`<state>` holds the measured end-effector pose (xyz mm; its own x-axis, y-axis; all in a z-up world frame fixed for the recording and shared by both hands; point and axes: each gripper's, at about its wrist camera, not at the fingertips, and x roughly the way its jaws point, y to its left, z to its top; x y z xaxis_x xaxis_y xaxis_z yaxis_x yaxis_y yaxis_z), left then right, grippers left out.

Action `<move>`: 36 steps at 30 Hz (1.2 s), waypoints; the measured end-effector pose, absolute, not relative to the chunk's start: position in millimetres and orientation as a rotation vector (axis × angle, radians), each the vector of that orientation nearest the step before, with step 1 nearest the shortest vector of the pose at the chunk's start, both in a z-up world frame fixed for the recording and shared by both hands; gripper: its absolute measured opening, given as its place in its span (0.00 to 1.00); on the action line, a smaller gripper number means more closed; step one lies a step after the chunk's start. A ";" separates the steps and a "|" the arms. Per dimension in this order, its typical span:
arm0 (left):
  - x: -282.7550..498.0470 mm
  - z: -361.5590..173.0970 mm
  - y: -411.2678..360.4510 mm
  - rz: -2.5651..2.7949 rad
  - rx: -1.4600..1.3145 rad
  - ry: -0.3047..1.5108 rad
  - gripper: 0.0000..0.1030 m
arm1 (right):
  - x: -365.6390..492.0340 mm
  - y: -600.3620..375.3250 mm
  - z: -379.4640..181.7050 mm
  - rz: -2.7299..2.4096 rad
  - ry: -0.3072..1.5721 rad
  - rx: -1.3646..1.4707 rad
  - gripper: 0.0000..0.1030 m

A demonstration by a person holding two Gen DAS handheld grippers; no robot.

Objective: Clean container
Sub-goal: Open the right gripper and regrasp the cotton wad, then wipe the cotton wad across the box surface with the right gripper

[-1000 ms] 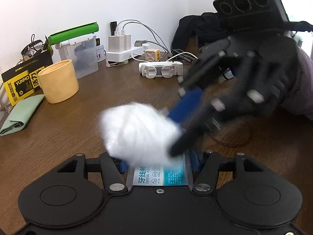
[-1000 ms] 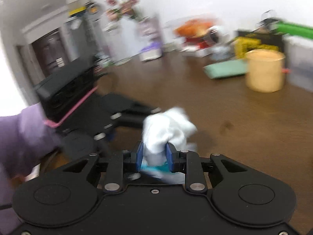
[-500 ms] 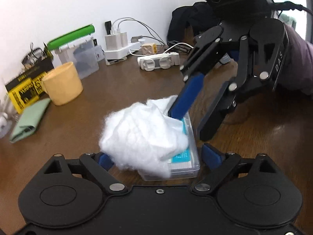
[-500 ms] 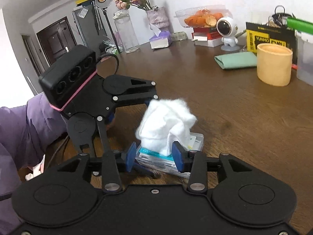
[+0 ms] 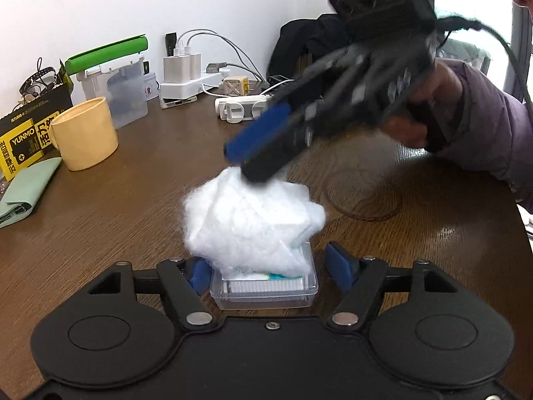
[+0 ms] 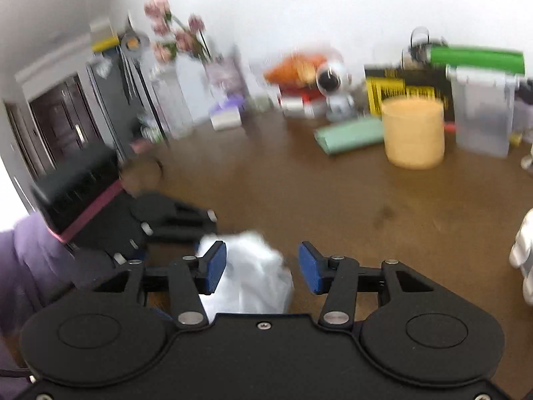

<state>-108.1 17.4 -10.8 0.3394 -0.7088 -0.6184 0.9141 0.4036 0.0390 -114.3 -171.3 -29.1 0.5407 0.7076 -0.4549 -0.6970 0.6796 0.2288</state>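
Note:
A small clear plastic container (image 5: 263, 291) of dental floss picks lies on the brown table. A crumpled white tissue (image 5: 253, 223) rests on top of it. My left gripper (image 5: 271, 271) is open, its blue pads on either side of the container without gripping it. My right gripper (image 6: 263, 268) is open and empty, lifted above the tissue (image 6: 246, 280); it also shows blurred in the left wrist view (image 5: 256, 153), just over the tissue's top.
A yellow cup (image 5: 85, 133), a green cloth (image 5: 25, 191), a yellow-black box (image 5: 23, 133), a clear bin with a green lid (image 5: 116, 90), chargers on a power strip (image 5: 186, 76) and a dark garment (image 5: 306, 43) line the far side. A vase of flowers (image 6: 173, 76) stands left.
My right gripper has let go of the tissue, opened wide and lifted away. The tissue stays on the container. My left gripper opened off the container one second ago and stays open.

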 end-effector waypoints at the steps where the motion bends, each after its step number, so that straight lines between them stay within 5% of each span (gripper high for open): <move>1: -108.2 -10.7 17.2 -1.096 0.419 0.565 0.67 | -113.5 -168.5 -31.9 0.841 0.562 0.017 0.50; 5: -108.2 -11.0 17.8 -1.095 0.418 0.563 0.69 | -115.6 -162.1 -38.6 0.858 0.583 0.003 0.50; 9: -107.3 -10.6 18.3 -1.082 0.414 0.559 0.67 | -117.4 -164.0 -36.5 0.842 0.567 -0.004 0.28; 13: -102.7 -9.9 19.8 -1.067 0.391 0.569 0.60 | -125.2 -167.2 -33.3 0.833 0.522 -0.005 0.18; 36: -105.3 -9.7 20.4 -1.065 0.406 0.544 0.56 | -136.1 -146.9 -36.7 0.999 0.602 -0.084 0.21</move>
